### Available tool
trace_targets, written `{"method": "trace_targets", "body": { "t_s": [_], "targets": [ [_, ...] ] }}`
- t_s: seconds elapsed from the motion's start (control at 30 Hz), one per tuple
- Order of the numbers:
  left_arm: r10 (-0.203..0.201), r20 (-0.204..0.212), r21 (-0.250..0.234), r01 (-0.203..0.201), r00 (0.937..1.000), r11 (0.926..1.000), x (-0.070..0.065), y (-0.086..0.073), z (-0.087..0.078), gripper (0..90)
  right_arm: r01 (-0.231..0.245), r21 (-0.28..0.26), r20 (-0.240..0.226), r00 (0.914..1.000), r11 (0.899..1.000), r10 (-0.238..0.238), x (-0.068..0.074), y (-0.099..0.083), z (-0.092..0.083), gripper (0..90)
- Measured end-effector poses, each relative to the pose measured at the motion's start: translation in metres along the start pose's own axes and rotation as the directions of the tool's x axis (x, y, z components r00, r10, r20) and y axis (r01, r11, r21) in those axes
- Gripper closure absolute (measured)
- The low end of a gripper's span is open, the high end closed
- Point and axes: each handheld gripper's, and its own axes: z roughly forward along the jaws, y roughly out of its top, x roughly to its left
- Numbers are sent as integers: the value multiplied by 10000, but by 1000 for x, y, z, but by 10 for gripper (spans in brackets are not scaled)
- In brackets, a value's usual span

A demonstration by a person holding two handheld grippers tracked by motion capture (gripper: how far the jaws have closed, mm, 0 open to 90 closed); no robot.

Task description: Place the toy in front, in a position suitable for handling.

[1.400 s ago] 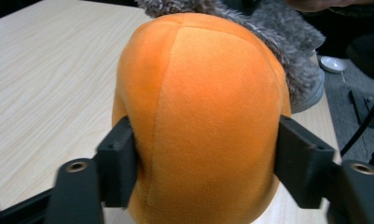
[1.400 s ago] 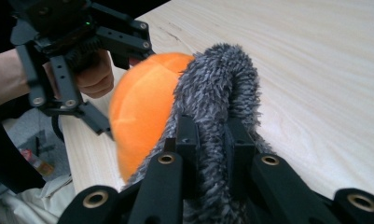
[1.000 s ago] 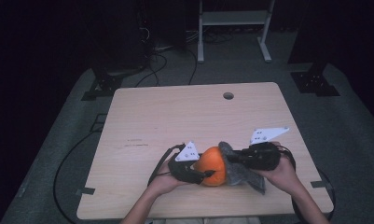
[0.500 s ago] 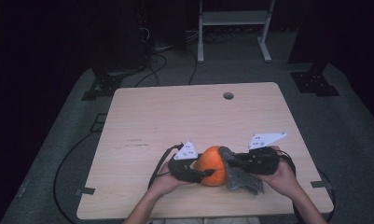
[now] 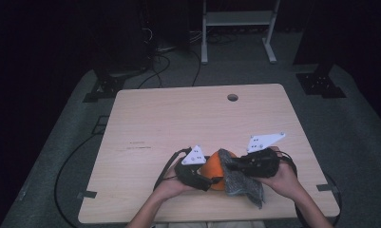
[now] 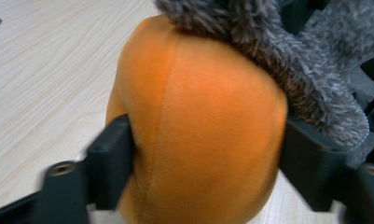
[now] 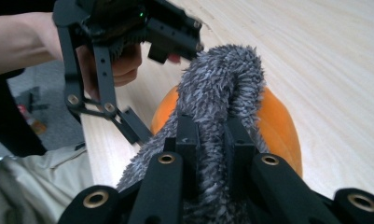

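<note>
A soft orange ball [image 5: 215, 167] rests on the table's near edge, with a grey fuzzy cloth [image 5: 240, 183] draped over its right side. My left gripper [image 5: 212, 178] straddles the orange ball [image 6: 203, 126]. Its jaws have just been opening, and both pads still touch the ball's sides. The grey cloth [image 6: 287, 60] lies over the ball's top. My right gripper [image 7: 211, 135] is shut on a fold of the grey cloth [image 7: 222, 79], just above the orange ball [image 7: 278, 126]. In the high view the right gripper [image 5: 235, 166] faces the left one across the ball.
The wooden table [image 5: 178, 118] has a small round hole [image 5: 233, 97] near its far edge. Beyond the table are a white stand [image 5: 235, 28] and cables [image 5: 164, 66] on the grey floor. Black cables trail from both grippers.
The right hand and its grey cloth have shifted slightly to the left over the ball. The left hand has stayed where it was.
</note>
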Motion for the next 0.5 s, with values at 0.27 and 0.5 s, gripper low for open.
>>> {"method": "trace_targets", "body": {
  "t_s": [0.27,0.5],
  "targets": [
    [96,-17,-72,-96,10000,9999,-3,2,8,308,1,253,135,9999,9997,-5,0,-6,-7,785],
    [330,-291,30,-330,9990,9995,-10,2,7,356,581,458,357,9976,9973,-598,9,0,-6,785]
  ]
}}
